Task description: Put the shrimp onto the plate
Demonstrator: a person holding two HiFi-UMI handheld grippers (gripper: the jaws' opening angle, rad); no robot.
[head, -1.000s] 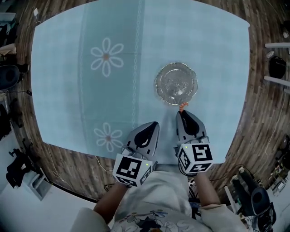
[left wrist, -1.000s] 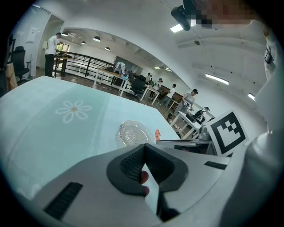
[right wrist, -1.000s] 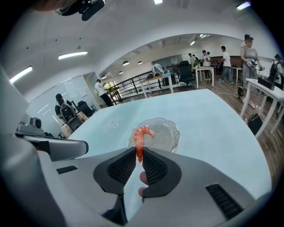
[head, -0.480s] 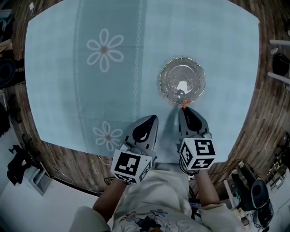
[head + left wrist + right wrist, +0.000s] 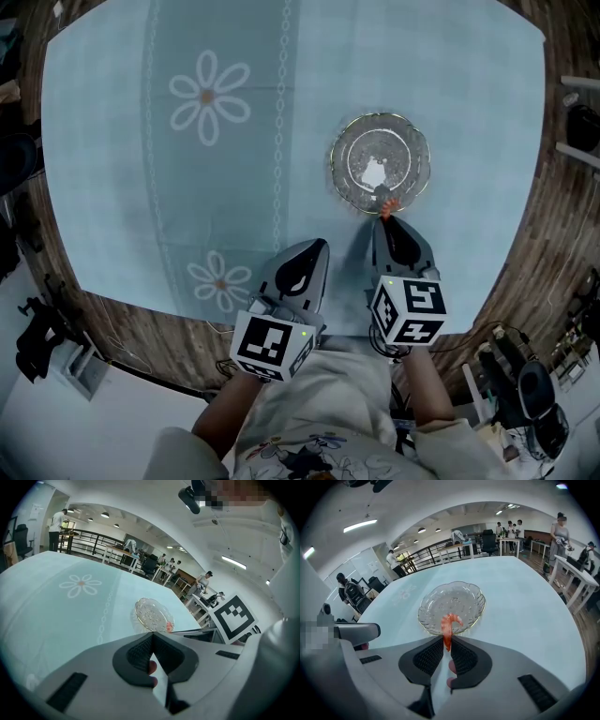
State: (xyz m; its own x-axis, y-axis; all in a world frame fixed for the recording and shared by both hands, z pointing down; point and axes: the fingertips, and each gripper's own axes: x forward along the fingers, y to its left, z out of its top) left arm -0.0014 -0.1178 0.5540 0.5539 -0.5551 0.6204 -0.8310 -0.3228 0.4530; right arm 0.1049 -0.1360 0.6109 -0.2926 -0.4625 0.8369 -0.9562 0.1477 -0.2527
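An orange shrimp [image 5: 447, 625] sticks out from between the jaws of my right gripper [image 5: 446, 645], which is shut on its tail end. The shrimp [image 5: 386, 208] hangs over the near rim of a clear glass plate [image 5: 412, 165] with a scalloped edge, also seen ahead as the plate [image 5: 464, 599] in the right gripper view. My left gripper [image 5: 311, 255] hovers to the left of the right one, jaws shut with nothing between them. From the left gripper view, the plate [image 5: 151, 614] lies ahead and to the right.
A light blue tablecloth [image 5: 187, 206] with white flower prints covers a round wooden table [image 5: 525, 253]. The table's near edge lies just under both grippers. Desks, chairs and people stand far off in the room.
My right gripper has carried the shrimp forward from just short of the plate to over its near rim. The left gripper has stayed beside it.
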